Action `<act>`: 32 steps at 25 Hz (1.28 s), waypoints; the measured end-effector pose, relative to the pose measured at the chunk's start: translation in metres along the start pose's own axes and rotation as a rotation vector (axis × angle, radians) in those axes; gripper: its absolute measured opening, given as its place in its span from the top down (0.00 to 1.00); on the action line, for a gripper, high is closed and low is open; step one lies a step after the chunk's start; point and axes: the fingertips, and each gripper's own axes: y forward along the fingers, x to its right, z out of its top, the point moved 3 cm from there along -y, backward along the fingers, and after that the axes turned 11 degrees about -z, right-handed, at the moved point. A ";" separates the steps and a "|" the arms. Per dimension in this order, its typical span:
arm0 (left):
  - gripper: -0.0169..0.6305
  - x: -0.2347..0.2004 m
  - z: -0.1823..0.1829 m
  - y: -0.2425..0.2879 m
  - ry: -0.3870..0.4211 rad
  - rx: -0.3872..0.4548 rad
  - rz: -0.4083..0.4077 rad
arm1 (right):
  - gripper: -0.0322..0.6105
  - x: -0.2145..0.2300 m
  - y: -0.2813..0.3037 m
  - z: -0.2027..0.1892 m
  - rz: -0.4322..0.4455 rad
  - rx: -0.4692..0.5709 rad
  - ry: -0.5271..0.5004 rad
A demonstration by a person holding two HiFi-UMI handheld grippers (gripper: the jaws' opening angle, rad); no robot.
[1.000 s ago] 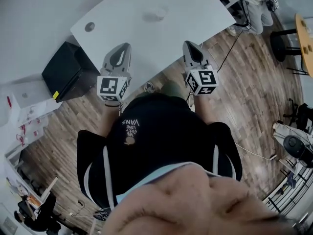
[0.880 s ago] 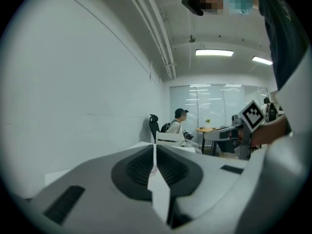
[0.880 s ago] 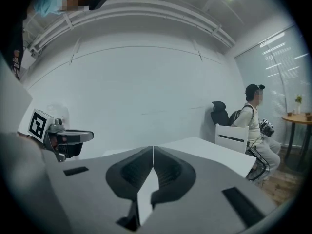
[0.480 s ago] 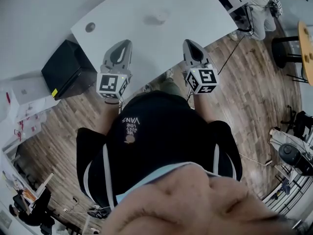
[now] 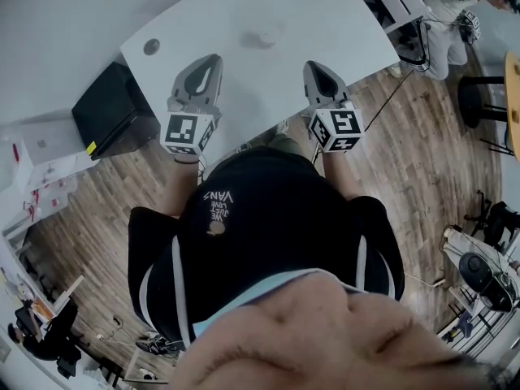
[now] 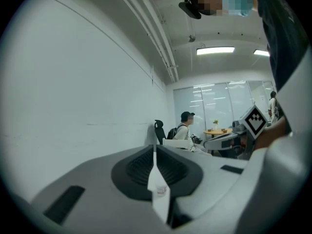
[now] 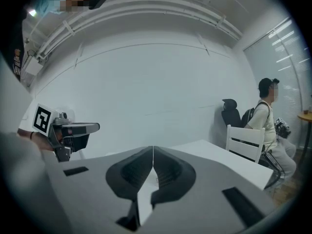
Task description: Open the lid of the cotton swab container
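The left tongs and right tongs are each staying... no: both are sitting pressed together, pinching nothing, and are hovering side by side over the near edge of the white worktop. The cotton swab container, a small pale blur, probably round, is standing farther in on the worktop, well apart from both.

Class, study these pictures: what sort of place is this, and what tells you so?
Probably an office or lab workspace: a white table on wood floor, a black office chair and glass partitions.
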 end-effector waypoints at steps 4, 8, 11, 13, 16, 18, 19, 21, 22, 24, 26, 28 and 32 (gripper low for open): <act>0.93 -0.007 0.001 0.017 -0.003 0.004 0.006 | 0.93 0.008 0.012 0.003 0.014 -0.003 -0.009; 0.93 -0.013 0.000 0.036 -0.008 0.004 0.003 | 0.93 0.019 0.022 0.006 0.014 -0.007 -0.015; 0.93 -0.019 -0.002 0.047 -0.014 0.006 -0.001 | 0.93 0.025 0.028 0.005 0.009 -0.014 -0.017; 0.93 -0.023 -0.001 0.055 -0.013 0.012 -0.004 | 0.93 0.029 0.031 0.006 0.009 -0.015 -0.021; 0.93 -0.028 0.001 0.068 -0.011 0.018 -0.009 | 0.93 0.034 0.037 0.007 0.005 -0.018 -0.023; 0.93 -0.030 0.000 0.076 -0.009 0.019 -0.015 | 0.93 0.037 0.039 0.008 0.001 -0.018 -0.025; 0.93 -0.031 -0.001 0.079 -0.007 0.018 -0.017 | 0.93 0.038 0.040 0.008 0.001 -0.018 -0.026; 0.93 -0.032 -0.005 0.085 -0.008 0.013 -0.018 | 0.93 0.039 0.043 0.008 0.003 -0.019 -0.027; 0.93 -0.033 -0.007 0.087 -0.011 0.010 -0.017 | 0.93 0.040 0.044 0.008 0.005 -0.020 -0.028; 0.93 -0.035 -0.012 0.091 -0.015 0.004 -0.014 | 0.93 0.039 0.047 0.008 0.011 -0.024 -0.031; 0.93 -0.037 -0.016 0.094 -0.022 0.005 -0.011 | 0.93 0.038 0.050 0.008 0.019 -0.027 -0.032; 0.93 -0.038 -0.021 0.096 -0.038 0.010 -0.013 | 0.93 0.036 0.053 0.007 0.026 -0.031 -0.033; 0.93 -0.038 -0.032 0.105 -0.073 0.021 -0.039 | 0.93 0.036 0.059 0.005 0.040 -0.040 -0.034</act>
